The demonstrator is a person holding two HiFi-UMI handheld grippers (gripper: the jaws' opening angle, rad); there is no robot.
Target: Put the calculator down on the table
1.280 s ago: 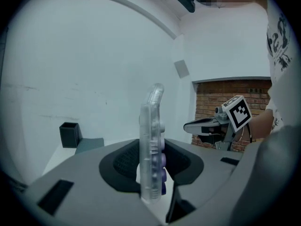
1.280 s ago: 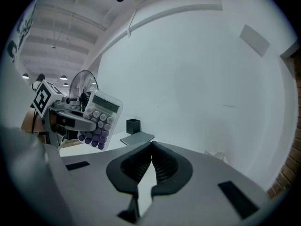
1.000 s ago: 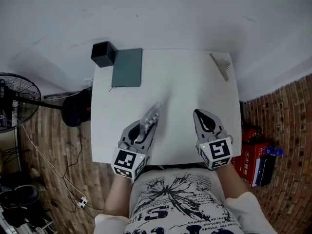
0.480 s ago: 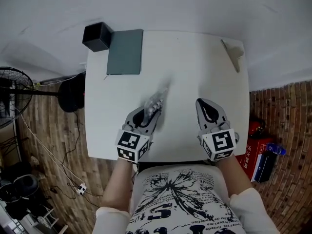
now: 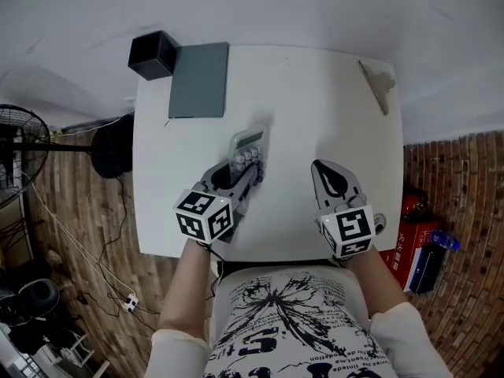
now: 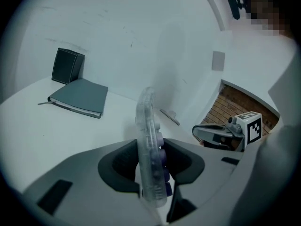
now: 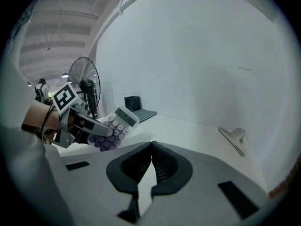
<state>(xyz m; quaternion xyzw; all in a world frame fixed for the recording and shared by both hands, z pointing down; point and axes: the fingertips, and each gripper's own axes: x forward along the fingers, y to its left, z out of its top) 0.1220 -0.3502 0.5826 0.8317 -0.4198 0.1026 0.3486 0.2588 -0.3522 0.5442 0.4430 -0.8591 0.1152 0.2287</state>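
The calculator (image 5: 246, 149) is clear plastic with purple keys and a small display. It stands tilted on edge over the white table (image 5: 315, 109), and I cannot tell whether it touches the top. My left gripper (image 5: 251, 166) has it between the pads, which still press on it while the jaws are opening. Its thin edge rises between those jaws in the left gripper view (image 6: 146, 112). My right gripper (image 5: 324, 168) hangs low over the table's front right, shut with nothing in it. From there, the calculator (image 7: 115, 125) and left gripper (image 7: 104, 132) show at left.
A dark green notebook (image 5: 198, 79) and a black box (image 5: 153, 54) lie at the table's far left corner. A metal clip (image 5: 379, 86) lies at the far right. A fan (image 5: 20, 160) stands on the floor to the left, a red box (image 5: 411, 252) to the right.
Both grippers have sunk toward the table. The left gripper has rolled, so the calculator's keys and display now face more upward. The right gripper stays shut.
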